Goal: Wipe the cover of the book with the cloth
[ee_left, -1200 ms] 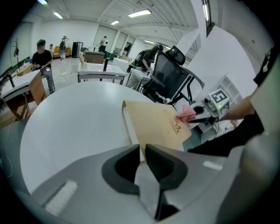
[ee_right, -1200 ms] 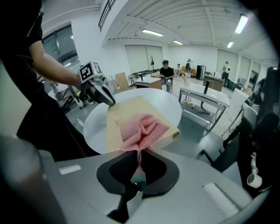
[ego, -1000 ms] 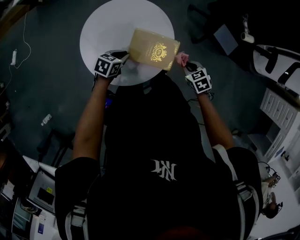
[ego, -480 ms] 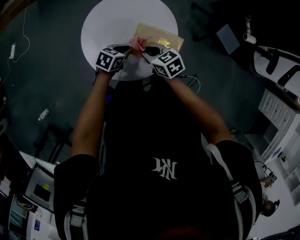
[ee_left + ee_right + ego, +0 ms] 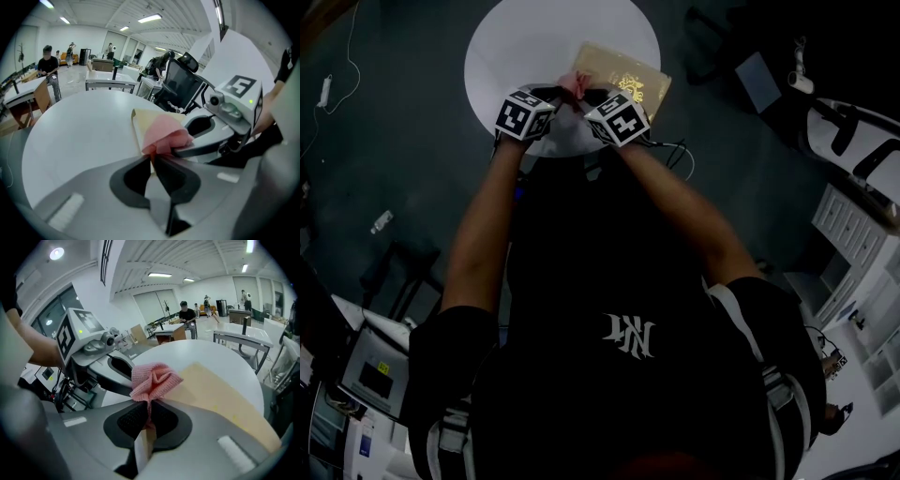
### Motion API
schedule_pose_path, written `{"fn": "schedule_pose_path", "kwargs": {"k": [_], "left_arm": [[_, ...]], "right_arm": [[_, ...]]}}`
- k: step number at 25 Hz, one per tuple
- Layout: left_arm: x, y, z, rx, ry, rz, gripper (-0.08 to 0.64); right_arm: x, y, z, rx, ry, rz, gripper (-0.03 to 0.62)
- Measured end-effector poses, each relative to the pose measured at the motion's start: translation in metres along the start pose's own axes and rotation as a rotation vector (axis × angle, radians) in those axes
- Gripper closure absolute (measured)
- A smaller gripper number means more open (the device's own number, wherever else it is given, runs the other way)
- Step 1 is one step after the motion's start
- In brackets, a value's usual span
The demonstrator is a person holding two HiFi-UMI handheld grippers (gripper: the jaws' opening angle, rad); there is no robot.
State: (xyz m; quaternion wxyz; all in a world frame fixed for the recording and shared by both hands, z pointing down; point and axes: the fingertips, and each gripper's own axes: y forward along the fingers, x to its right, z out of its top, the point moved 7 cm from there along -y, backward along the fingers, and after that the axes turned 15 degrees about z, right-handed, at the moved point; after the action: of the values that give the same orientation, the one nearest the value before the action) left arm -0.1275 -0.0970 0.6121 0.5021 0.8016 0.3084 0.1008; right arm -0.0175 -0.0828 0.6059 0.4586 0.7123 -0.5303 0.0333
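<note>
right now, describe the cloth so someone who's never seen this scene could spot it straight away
At the near edge of the round white table is a tan book with a gold emblem. At the book's near left corner, the right gripper is shut on a small crumpled cloth. It is the only pink, soft, knitted thing there, set against the flat tan cover.

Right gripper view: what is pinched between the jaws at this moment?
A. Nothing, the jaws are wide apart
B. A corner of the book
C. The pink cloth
C: the right gripper has its jaws shut on the pink cloth, which bunches up just past their tips, in front of the tan book.
</note>
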Motion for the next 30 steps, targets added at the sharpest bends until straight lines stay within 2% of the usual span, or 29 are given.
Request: {"fn": "schedule_pose_path", "kwargs": {"k": [10,19,25,30], "left_arm": [[0.003,-0.003,0.004,-0.007,-0.003,0.015,0.523],[0.009,-0.002,0.007,-0.025,0.043,0.036,0.523],[0.018,-0.003,0.008,-0.030,0.060,0.083,0.528],[0.023,-0.003,0.008,-0.040,0.048,0.133,0.520]], "right_arm": [[0.013,-0.057,-0.050,-0.019,0.035,-0.057,0.572],[0.017,-0.108,-0.095,-0.001,0.066,-0.109,0.572],[0.022,-0.137,-0.121,0.021,0.080,-0.140,0.572],[0.048,-0.172,-0.162,-0.007,0.176,-0.248,0.572]]}}
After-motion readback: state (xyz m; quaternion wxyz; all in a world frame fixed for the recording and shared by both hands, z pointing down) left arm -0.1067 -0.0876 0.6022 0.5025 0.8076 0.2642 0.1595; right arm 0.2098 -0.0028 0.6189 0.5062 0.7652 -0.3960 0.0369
